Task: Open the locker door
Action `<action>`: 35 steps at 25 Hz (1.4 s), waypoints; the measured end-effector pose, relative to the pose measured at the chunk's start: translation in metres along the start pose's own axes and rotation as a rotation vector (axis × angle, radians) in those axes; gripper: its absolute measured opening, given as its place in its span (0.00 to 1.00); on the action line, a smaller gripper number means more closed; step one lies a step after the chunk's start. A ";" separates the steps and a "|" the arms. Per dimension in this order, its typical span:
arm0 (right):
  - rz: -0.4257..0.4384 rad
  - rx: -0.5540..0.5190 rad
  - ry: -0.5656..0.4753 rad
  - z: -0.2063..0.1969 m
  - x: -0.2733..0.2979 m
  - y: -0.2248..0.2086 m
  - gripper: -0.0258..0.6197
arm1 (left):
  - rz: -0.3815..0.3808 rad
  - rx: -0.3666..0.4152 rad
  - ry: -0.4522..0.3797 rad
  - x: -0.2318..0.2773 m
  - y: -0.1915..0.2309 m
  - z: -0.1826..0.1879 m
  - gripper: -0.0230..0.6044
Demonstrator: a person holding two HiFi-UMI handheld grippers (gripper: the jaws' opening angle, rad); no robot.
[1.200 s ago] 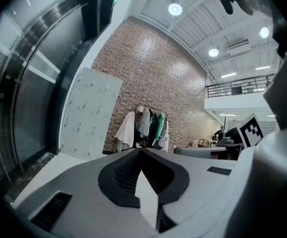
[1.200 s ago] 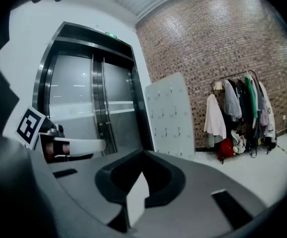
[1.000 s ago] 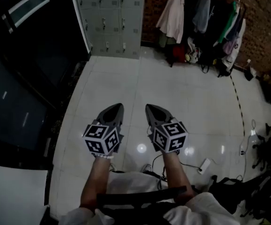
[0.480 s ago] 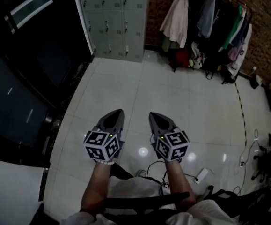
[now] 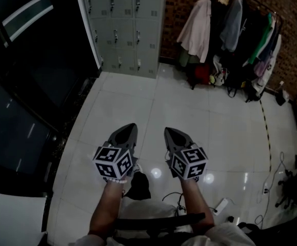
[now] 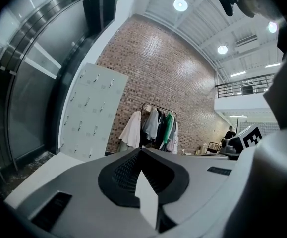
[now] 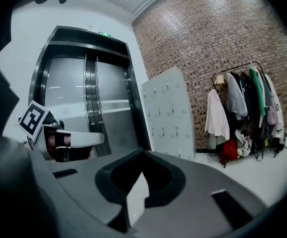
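Note:
The grey bank of lockers stands against the far wall, with all its small doors shut. It also shows far off in the left gripper view as the lockers and in the right gripper view as the lockers. My left gripper and right gripper are held side by side over the white tiled floor, both pointing toward the lockers and well short of them. Each has its jaws shut to a point, with nothing between them, as the left gripper and right gripper views confirm.
A clothes rack full of garments stands right of the lockers against the brick wall. Dark glass doors line the left side. A power strip with cables and a chair sit at lower right. A dark shoe is below the grippers.
The lockers and clothes rack have come a little closer and lower in the head view. Both grippers stay side by side and shut.

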State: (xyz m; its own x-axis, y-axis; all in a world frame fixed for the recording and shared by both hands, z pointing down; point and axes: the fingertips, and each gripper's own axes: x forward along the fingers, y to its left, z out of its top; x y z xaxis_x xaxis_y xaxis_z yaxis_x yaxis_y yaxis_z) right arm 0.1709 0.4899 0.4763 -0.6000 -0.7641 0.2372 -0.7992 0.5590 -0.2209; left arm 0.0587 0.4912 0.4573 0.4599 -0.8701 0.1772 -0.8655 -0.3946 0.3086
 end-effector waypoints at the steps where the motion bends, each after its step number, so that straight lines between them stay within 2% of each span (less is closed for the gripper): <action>1: -0.002 0.001 0.005 0.005 0.017 -0.007 0.05 | -0.001 -0.006 0.000 0.015 0.009 0.006 0.02; 6: -0.003 0.050 -0.024 0.042 0.096 -0.036 0.05 | -0.021 -0.012 0.018 0.080 0.060 0.038 0.02; 14: -0.027 0.049 -0.062 0.097 0.204 -0.072 0.06 | -0.051 0.014 0.027 0.170 0.133 0.095 0.02; 21: -0.030 0.072 -0.052 0.110 0.261 -0.102 0.06 | -0.071 0.009 0.032 0.229 0.167 0.114 0.02; 28: 0.000 0.062 -0.053 0.129 0.345 -0.146 0.06 | -0.056 0.010 0.025 0.304 0.216 0.131 0.02; 35: 0.058 0.025 -0.078 0.187 0.457 -0.197 0.06 | -0.022 0.018 -0.004 0.404 0.276 0.181 0.02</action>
State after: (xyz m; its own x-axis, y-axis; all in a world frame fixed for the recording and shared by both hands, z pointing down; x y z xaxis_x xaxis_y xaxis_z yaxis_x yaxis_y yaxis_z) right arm 0.0610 -0.0296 0.4513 -0.6396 -0.7542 0.1488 -0.7616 0.5955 -0.2557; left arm -0.0303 -0.0226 0.4448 0.4780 -0.8623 0.1670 -0.8586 -0.4187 0.2957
